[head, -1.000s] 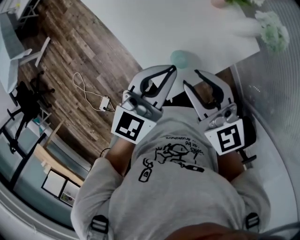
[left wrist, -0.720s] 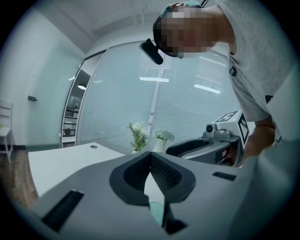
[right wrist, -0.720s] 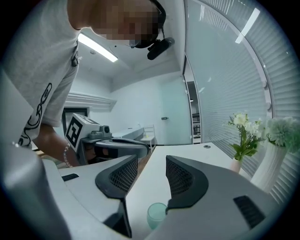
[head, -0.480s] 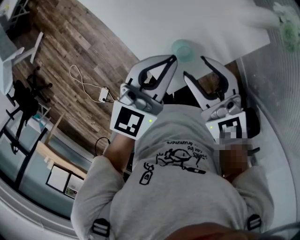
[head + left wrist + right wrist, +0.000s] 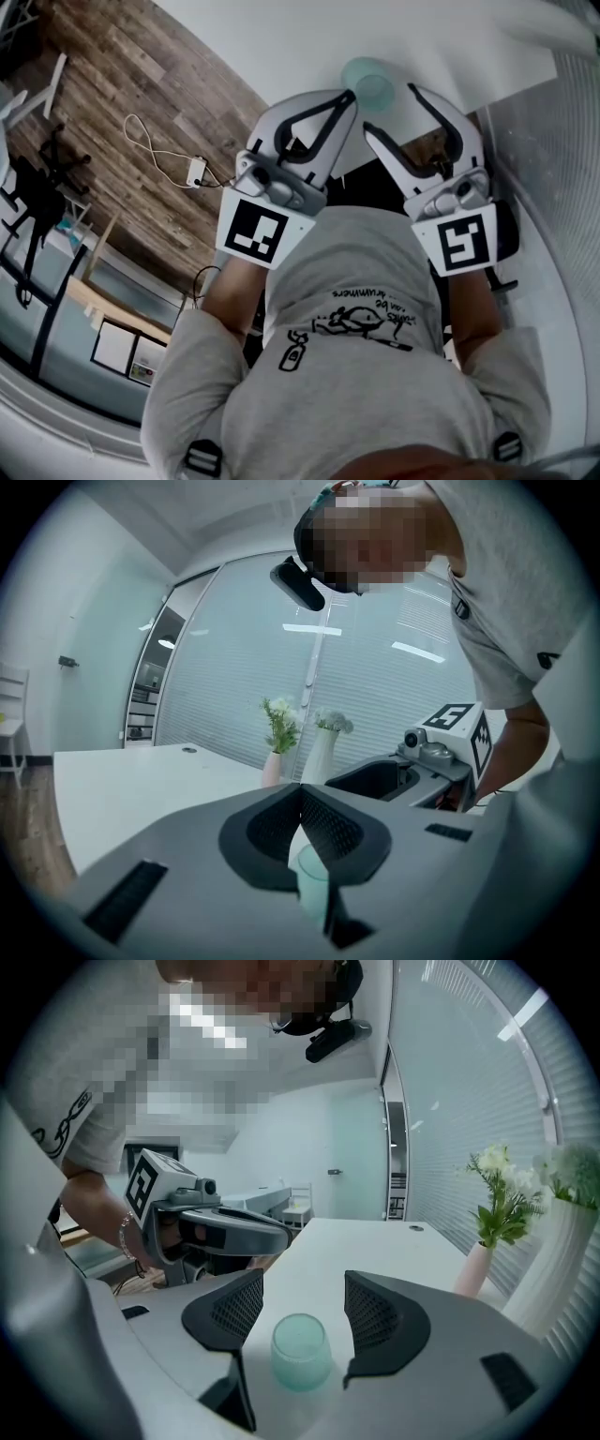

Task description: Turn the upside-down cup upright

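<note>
White table (image 5: 281, 37) with the teal cup (image 5: 368, 84) near its front edge, just ahead of both claw tips; the cup's closed end appears to face up. Beyond the right claw (image 5: 303, 1312), at the far right of the table, stand a pink vase (image 5: 472, 1269) with green stems and a taller white vase (image 5: 553, 1260), both well apart from the cup; a blind-covered glass wall (image 5: 469, 1101) runs behind them. To the left of the left claw (image 5: 349, 94) lies wood floor (image 5: 141, 103) with a white cable (image 5: 150, 150) and its plug block (image 5: 197, 172). Nothing stands between either claw and the cup. The left claw's jaws are pressed together with nothing between them, and the cup (image 5: 314, 888) shows just past their tips. The right claw (image 5: 389, 111) has its jaws spread wide, having just been opening; the cup (image 5: 301, 1351) shows in the gap between them, a little ahead of the pads (image 5: 234, 1307), which do not touch it. The claws lie side by side, near each other.
</note>
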`<state>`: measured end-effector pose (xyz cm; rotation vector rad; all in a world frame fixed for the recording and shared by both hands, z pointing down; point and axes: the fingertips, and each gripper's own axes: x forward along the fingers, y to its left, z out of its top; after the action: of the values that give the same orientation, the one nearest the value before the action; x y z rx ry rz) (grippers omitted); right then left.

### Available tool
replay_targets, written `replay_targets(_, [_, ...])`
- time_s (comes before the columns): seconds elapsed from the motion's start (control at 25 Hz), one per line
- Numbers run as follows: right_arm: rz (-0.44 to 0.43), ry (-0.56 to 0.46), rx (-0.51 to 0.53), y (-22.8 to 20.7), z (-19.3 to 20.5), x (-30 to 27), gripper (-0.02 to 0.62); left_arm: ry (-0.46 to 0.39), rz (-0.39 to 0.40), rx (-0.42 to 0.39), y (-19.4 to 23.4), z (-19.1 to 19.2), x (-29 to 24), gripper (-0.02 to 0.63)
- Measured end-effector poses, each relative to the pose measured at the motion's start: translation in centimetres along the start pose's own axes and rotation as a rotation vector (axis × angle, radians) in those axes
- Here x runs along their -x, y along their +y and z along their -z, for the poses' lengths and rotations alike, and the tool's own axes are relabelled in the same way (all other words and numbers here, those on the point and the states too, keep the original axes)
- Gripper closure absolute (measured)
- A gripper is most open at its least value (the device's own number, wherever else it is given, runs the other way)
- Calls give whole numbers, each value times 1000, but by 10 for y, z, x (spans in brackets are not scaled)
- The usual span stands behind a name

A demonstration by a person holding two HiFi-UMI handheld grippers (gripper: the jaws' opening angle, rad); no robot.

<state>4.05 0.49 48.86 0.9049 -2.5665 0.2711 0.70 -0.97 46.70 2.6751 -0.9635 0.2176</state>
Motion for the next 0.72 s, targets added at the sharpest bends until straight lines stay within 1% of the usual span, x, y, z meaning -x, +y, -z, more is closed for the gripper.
replay_targets(0.16, [-3,-28,-4,-4,20,-14,310,9,-5,11,7,18,-6,603])
replay_targets(0.36, [11,-105,-41,-5,27,-18,284,16,-5,23,7,28,-7,603])
replay_targets(0.56, [2,-146,-48,-3,34,-20,270,26,-6,26,6,38,-8,603])
replay_targets(0.72, [-9,-158,-43,4,49,-28,259,20,-13,47,6,47,-10,603])
